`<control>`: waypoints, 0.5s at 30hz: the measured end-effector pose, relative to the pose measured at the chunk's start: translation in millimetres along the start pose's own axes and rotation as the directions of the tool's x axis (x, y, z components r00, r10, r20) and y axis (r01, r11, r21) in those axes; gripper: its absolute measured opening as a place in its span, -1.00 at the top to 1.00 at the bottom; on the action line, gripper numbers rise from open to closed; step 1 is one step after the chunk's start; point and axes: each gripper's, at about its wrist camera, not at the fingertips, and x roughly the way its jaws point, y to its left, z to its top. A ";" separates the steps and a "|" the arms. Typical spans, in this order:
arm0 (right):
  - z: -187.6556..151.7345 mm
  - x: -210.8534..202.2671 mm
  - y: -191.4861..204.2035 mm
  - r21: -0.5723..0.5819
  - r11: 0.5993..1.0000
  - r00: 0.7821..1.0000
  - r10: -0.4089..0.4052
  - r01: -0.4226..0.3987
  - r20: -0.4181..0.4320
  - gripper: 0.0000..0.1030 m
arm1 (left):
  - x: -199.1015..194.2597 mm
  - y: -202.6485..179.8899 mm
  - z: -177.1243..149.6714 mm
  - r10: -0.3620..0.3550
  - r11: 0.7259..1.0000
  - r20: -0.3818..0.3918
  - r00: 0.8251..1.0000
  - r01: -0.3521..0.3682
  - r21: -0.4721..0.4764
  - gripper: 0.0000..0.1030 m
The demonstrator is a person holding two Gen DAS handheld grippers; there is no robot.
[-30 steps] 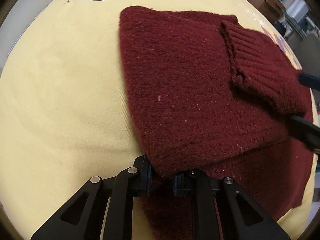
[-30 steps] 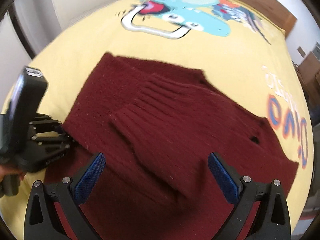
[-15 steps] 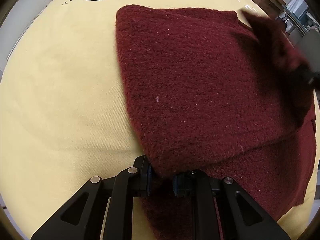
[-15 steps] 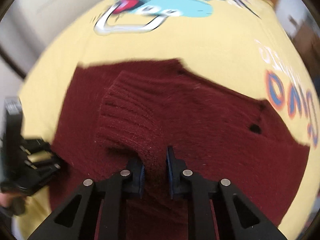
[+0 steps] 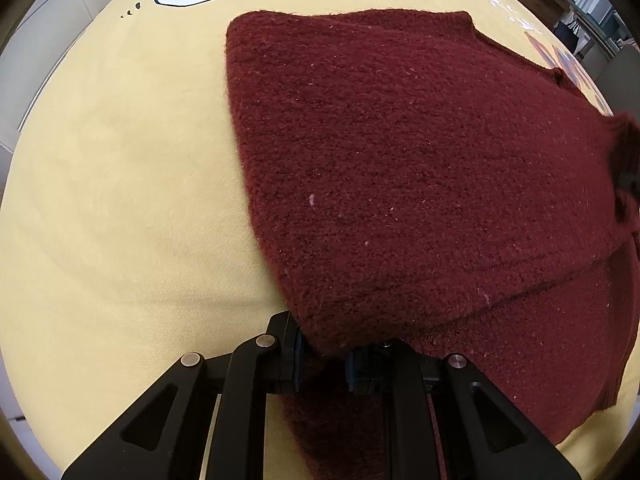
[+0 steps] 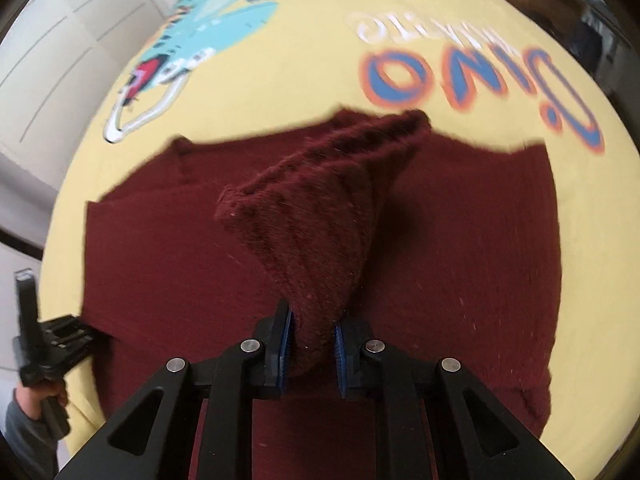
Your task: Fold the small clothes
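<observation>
- Left tool pinches near corner of folded sweater.
- Right tool pinches ribbed sleeve, lifted over sweater on yellow cloth.

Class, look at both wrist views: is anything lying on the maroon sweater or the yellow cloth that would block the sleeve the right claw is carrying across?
Nothing visible does. The right claw grips the ribbed sleeve, lifted above the maroon sweater. The sweater body and the yellow cloth carry no loose objects; the left claw pinches a folded corner at the edge.
</observation>
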 end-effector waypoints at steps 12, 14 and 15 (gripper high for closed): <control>-25.5 -22.4 -64.6 0.132 0.988 0.997 -0.083 0.081 0.006 0.06 | 5.3 -2.9 0.2 0.016 1.000 0.000 1.000 -0.016 0.015 0.74; -17.4 -31.0 -77.2 0.193 0.978 0.995 -0.092 0.084 0.033 -0.05 | 5.6 -3.4 0.5 0.019 1.000 -0.002 1.000 -0.019 0.014 0.74; -15.3 -32.7 -81.7 0.204 0.975 0.995 -0.098 0.089 0.035 -0.19 | 6.4 -4.4 0.9 0.020 1.000 -0.002 1.000 -0.020 0.015 0.74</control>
